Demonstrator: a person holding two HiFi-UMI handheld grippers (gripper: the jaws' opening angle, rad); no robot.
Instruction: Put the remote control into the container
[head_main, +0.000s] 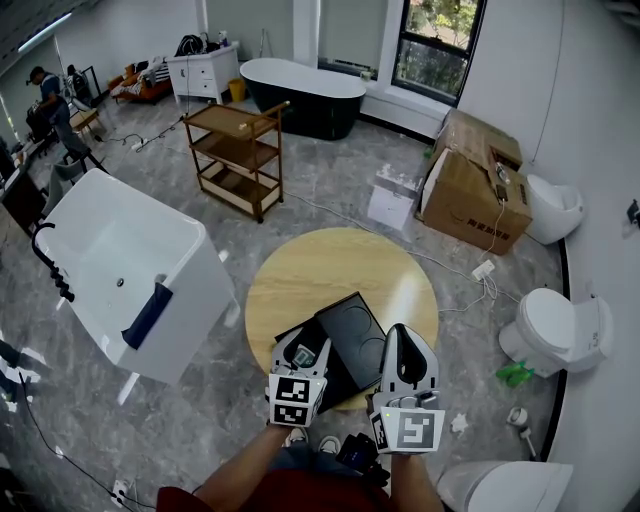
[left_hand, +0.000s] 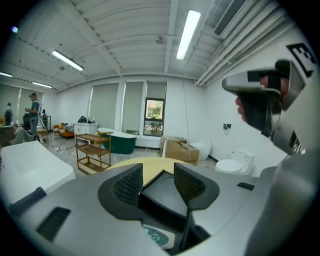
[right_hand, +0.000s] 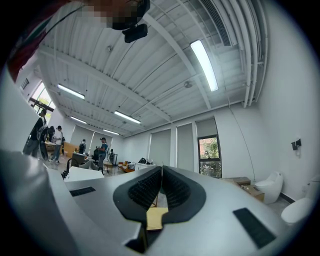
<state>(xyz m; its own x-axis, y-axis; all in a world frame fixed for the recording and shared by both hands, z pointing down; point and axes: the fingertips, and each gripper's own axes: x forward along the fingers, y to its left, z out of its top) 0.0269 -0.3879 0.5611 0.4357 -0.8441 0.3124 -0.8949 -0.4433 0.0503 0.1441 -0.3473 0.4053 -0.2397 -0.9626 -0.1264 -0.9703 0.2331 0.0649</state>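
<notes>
Left gripper (left_hand: 157, 184) has its jaws spread apart and clamps nothing. In its own view we see the near corner of the black container (left_hand: 165, 195) in the gap between the two ribbed pads (left_hand: 129, 184). The remote control (left_hand: 156, 235), white with teal buttons, lies at the bottom centre of that view, below the roots of the jaws and just in front of the container's near wall. We cannot tell whether it touches the gripper or rests inside anything.

In the head view the container (head_main: 352, 335) sits on the lower part of the round wooden table (head_main: 300, 275), below the middle of the frame, with both grippers at its near edge.

The right gripper (right_hand: 161, 187) has its jaws pressed together with nothing between them. Its view tilts up toward the ceiling lights, and the head view shows it at the container's lower right corner.
</notes>
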